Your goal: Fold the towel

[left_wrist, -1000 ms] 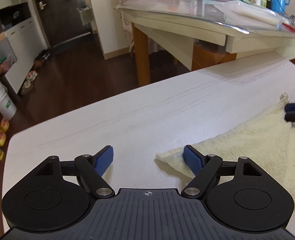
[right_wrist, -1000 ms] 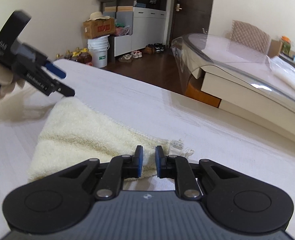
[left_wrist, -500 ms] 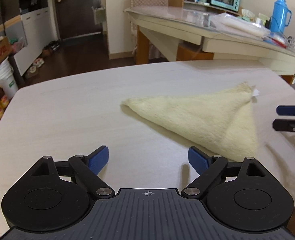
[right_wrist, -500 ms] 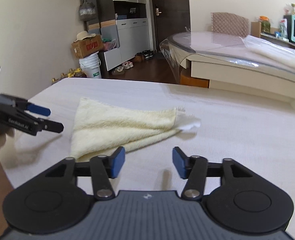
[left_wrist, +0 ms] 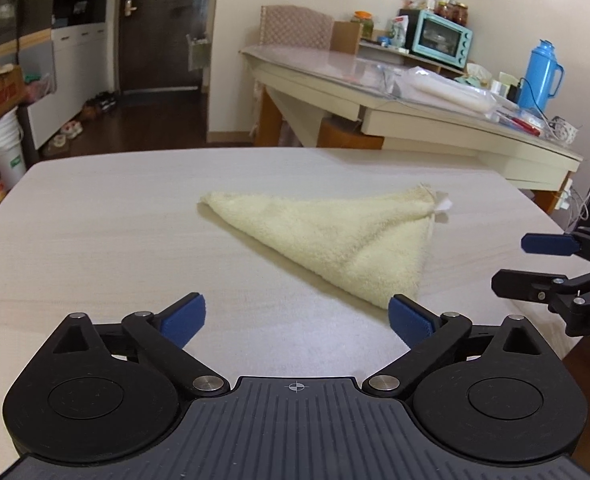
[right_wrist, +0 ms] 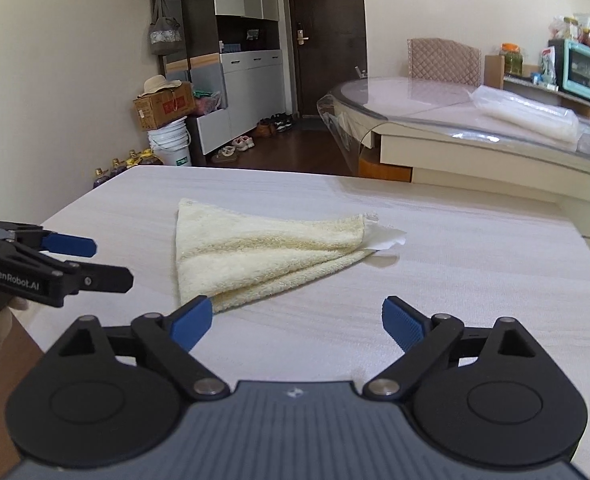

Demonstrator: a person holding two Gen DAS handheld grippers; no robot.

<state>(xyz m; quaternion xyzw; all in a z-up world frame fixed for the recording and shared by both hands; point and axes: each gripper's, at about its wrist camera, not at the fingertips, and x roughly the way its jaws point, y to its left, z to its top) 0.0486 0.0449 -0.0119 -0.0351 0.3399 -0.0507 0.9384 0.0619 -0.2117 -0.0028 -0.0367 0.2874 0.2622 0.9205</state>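
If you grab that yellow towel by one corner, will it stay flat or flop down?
The towel would probably flop: it looks soft and fluffy, lying in loose layers. The fold would likely fall open. It seems light and unlikely to slide on its own.

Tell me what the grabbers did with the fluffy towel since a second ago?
Both let go. The right gripper, jaws nearly shut at the fluffy cream towel's corner, opened wide and backed off. The left gripper, already open at the other corner, pulled back too. The towel stays a folded triangle on the pale wooden table.
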